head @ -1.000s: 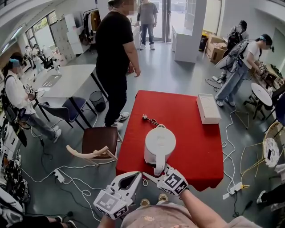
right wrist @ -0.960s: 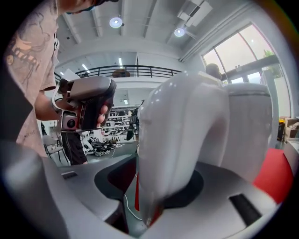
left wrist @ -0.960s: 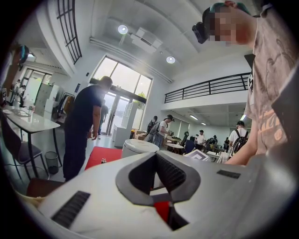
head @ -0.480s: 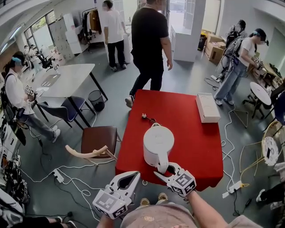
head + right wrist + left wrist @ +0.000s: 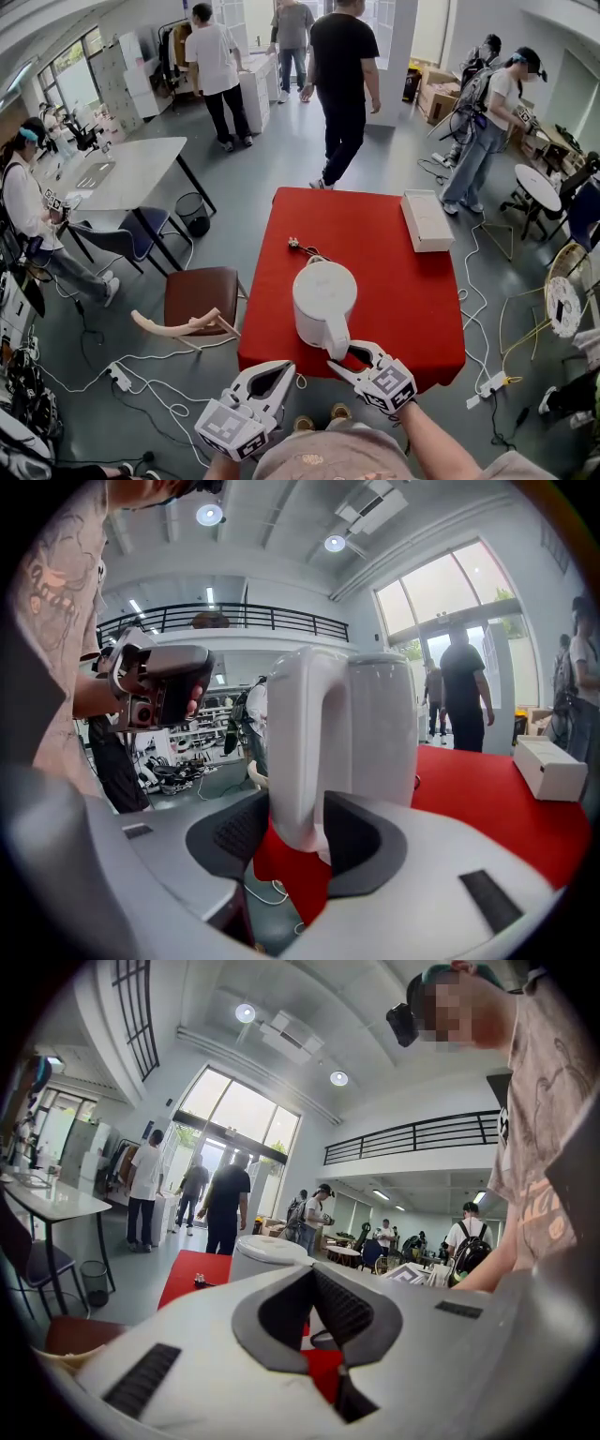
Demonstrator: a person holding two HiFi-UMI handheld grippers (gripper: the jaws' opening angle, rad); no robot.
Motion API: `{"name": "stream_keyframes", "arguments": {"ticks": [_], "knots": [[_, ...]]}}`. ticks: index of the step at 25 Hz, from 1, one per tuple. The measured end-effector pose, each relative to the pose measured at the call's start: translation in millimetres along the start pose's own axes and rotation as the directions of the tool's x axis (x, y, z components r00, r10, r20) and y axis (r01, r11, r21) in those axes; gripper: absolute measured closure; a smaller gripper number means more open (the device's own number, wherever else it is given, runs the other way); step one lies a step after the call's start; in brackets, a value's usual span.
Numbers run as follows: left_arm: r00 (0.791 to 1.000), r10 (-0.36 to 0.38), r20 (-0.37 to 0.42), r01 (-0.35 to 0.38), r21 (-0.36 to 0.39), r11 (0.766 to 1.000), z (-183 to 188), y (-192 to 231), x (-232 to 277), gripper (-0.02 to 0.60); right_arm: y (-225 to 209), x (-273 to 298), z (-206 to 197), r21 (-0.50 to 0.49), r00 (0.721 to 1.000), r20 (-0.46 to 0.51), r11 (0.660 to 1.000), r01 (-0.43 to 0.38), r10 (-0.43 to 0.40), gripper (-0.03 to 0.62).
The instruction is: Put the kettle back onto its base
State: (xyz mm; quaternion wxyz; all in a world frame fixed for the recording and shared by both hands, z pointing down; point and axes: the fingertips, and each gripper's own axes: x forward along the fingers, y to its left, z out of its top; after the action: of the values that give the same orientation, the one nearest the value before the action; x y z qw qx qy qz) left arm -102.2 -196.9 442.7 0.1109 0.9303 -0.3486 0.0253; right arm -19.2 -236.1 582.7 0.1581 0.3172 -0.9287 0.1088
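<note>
The kettle [image 5: 323,300] stood near the red surface's [image 5: 394,244] front edge, low centre of the head view, its handle [image 5: 295,752] between the spread jaws of the right hand-held gripper [image 5: 347,356], which had just been opening and should, I judged, back straight out without nudging it; the left hand-held gripper [image 5: 281,371] was pressed together, empty.

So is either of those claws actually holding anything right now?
Nothing is gripped. The right gripper, jaws just opening, straddles the kettle handle without pressing; the left gripper is empty.

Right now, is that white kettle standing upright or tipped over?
Upright. The kettle stands flat on the red table, lid on top, handle vertical.
</note>
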Motion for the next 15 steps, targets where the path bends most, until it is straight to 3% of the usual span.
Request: {"name": "stream_keyframes", "arguments": {"ticks": [11, 15], "knots": [[0.995, -0.099, 0.008, 0.099, -0.010, 0.995, -10, -14, -5, 0.583, 8, -102, 28, 0.038, 0.977, 0.096, 0.981, 0.190, -0.193, 0.375], [0.994, -0.114, 0.000, 0.114, -0.016, 0.993, -18, -21, -5, 0.583, 18, -115, 29, 0.020, 0.971, 0.091, 0.976, 0.219, -0.220, 0.375]]}}
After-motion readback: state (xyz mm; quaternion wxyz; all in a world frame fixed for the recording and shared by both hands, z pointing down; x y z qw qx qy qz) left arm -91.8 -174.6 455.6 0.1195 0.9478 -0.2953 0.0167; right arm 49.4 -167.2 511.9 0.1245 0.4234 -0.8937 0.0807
